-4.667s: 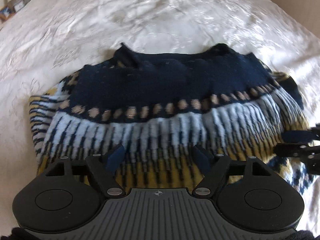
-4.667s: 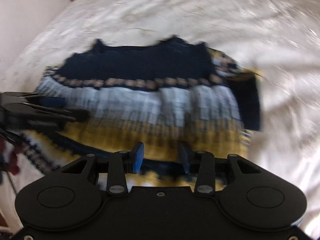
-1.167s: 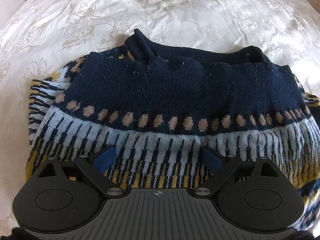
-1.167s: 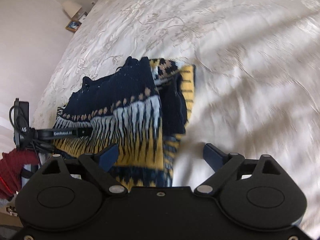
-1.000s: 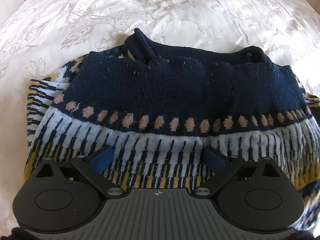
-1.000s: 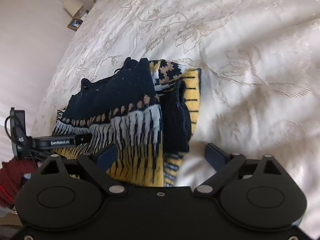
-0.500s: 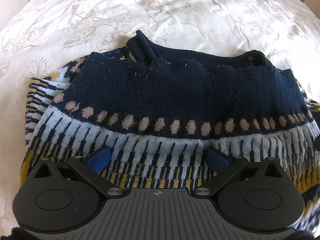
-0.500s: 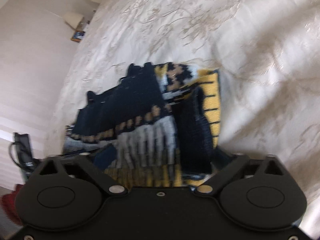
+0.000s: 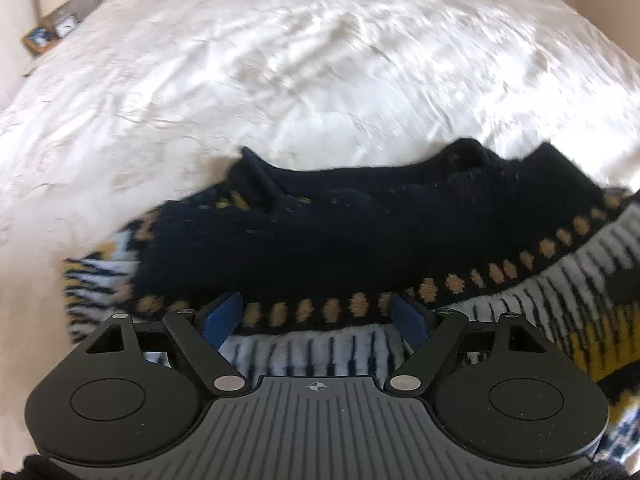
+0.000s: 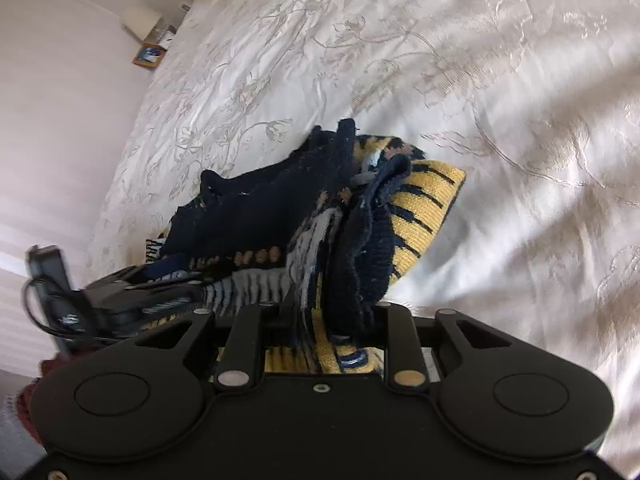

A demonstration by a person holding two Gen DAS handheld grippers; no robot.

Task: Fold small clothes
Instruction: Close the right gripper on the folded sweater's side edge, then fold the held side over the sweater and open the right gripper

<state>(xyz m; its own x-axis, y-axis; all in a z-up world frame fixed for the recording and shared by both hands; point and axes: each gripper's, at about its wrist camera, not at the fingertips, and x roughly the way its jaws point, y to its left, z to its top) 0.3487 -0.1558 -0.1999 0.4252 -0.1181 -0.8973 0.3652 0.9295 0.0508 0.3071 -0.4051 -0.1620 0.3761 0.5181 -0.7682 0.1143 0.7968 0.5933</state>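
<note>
A small knitted sweater, navy with tan dots and white and yellow bands, lies folded on a white bedspread. My left gripper is open, its blue fingertips resting on the dotted band near the sweater's near edge. My right gripper is shut on the sweater's right side, with bunched navy and yellow layers squeezed between its jaws and lifted. The left gripper also shows in the right wrist view, low against the sweater's left part.
The embroidered bedspread stretches all around the sweater. A lamp and a framed picture stand on a bedside stand at the far left, also in the left wrist view. A pale wall runs along the left.
My right gripper has closed on the sweater's right side and bunched it up. My left gripper has dropped lower and moved further over the sweater; its jaws have narrowed somewhat.
</note>
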